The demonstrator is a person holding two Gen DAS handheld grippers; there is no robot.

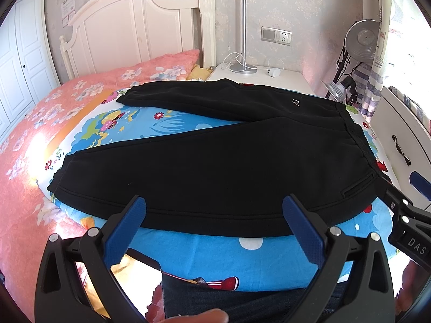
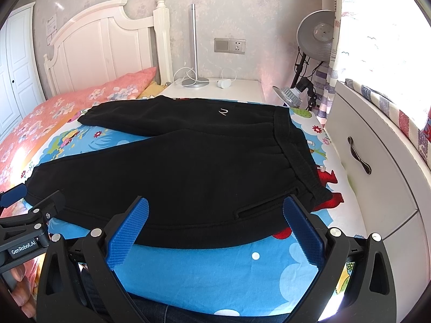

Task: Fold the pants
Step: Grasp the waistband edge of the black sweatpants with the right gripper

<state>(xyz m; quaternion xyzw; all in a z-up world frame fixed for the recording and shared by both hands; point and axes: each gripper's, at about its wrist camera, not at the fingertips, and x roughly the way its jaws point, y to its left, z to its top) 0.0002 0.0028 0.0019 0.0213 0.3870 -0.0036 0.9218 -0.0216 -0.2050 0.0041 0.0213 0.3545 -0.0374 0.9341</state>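
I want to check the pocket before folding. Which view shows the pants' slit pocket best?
The right wrist view: the slit pocket lies near centre, seen whole. The left wrist view shows it farther off to the side.

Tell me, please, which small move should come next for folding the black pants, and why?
Probably lower both grippers onto the near edge of the pants and close on it. Left gripper and right gripper hover with jaws open, holding nothing, while the pants lie spread on the blue sheet, legs apart, not yet folded.
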